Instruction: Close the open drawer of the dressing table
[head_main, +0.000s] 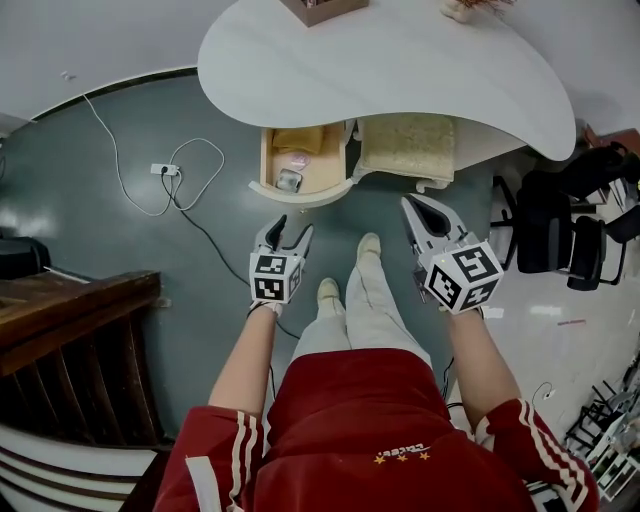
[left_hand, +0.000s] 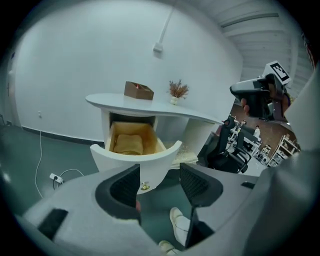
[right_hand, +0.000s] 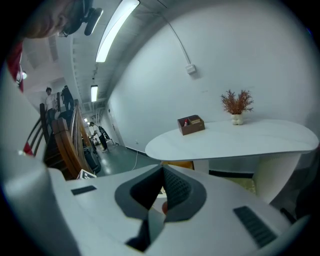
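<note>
While the left tongs (head_main: 290, 232) hang spread wide with nothing between them, their own view frames the drawer (left_hand: 136, 159), its curved white front right there in the gap and a small brass knob (left_hand: 145, 186) low in the middle. The right tongs (head_main: 413, 204) are pressed together tip to tip, carrying nothing, and point at the bench (head_main: 400, 70) rather than the drawer. Both are well short of contact, held over the grey-green floor (head_main: 120, 230) just ahead of the person's shoes (head_main: 367, 246). The drawer stands pulled well out from under the left end of the white bench, with a folded tan cloth (head_main: 298, 140) and a couple of small items I can't identify inside. My read: it's a rigid wooden box, lightly loaded and presumably on runners, so it should slide under a steady push without flexing or crushing. No pinch is called for, since the knob is small, looks slick, and is meant for pulling anyway. Better to set the flat of the tongs against the middle of the front panel, near the knob, and push straight in. Out toward one end of that curve the drawer could skew and bind, or the tongs could skid on the smooth paint. Up top, a brown box (left_hand: 138, 90) and a dried sprig in a small vase (left_hand: 176, 91) stand far back, out of the way.
</note>
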